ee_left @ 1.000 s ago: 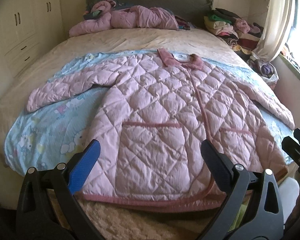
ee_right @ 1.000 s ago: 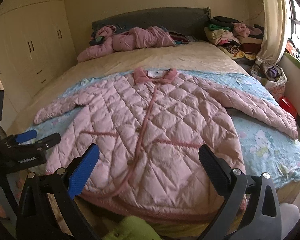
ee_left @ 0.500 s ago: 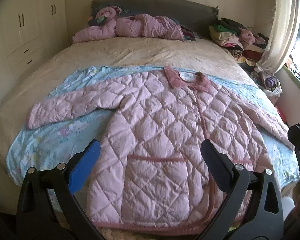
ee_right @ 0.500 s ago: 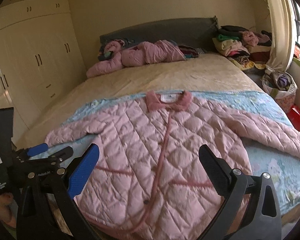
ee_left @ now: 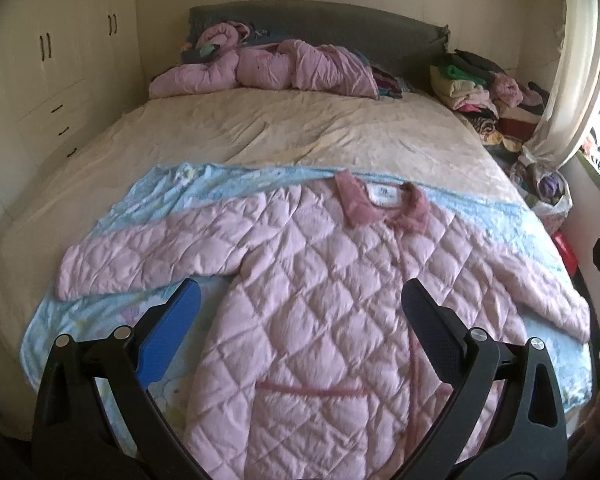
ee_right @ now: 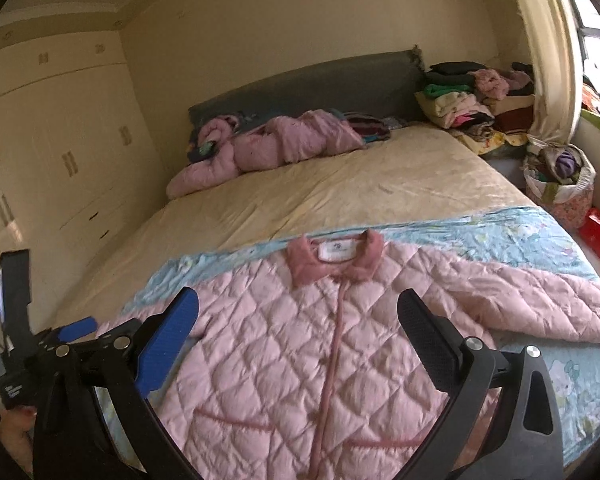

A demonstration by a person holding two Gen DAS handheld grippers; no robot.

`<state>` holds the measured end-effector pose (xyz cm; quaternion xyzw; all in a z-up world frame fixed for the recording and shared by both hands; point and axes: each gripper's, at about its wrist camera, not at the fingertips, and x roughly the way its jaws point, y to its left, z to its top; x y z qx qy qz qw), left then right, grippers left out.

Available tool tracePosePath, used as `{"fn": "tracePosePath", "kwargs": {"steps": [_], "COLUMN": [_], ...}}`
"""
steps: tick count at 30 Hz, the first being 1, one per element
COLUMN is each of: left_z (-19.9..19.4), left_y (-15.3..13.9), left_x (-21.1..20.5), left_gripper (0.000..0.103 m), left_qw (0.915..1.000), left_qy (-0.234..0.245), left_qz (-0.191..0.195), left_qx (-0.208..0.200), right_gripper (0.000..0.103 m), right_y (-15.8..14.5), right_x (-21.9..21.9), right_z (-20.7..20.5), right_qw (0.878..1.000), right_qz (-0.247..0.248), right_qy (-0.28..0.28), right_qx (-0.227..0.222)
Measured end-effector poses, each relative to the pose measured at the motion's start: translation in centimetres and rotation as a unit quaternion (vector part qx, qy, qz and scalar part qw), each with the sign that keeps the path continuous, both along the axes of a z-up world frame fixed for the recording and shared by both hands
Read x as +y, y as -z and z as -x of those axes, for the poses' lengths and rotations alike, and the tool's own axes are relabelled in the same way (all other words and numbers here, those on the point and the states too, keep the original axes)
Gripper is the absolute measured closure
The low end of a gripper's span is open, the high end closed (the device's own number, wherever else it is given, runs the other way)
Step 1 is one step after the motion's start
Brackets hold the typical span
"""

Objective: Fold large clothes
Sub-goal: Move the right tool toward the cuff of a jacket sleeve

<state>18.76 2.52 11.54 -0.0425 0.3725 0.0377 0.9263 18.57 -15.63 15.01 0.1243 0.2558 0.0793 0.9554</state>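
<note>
Both my grippers hang spread wide, gripping nothing: left gripper (ee_left: 300,308) over the coat's body, right gripper (ee_right: 298,316) over its button line. Pink quilted coat (ee_left: 320,280) lies flat, front up, on the blue sheet (ee_left: 100,320), collar (ee_right: 334,258) at 12 o'clock, sleeves out toward 9 and 3. Risks, my guess: puffy padding slips a shallow pinch; I catch the sheet with a sleeve (ee_right: 540,304); uneven lifts skew the fold.
</note>
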Motion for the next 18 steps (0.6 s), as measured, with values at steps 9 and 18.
{"fn": "tracePosePath", "kwargs": {"steps": [9, 18], "left_z": [-5.0, -8.3], "left_y": [-0.9, 3.2], "left_x": [-1.5, -5.7], "left_gripper": [0.009, 0.009], "left_qw": [0.9999, 0.9998], "left_qy": [-0.009, 0.010], "left_qz": [0.009, -0.007], "left_qx": [-0.009, 0.018], "right_gripper": [0.004, 0.004], "right_y": [0.2, 5.3], "right_x": [-4.9, -12.6], "right_z": [-4.9, -8.0], "right_qw": [0.998, 0.988], "right_qz": [-0.025, -0.042], "right_qy": [0.059, 0.136], "right_qx": [0.009, 0.067]}}
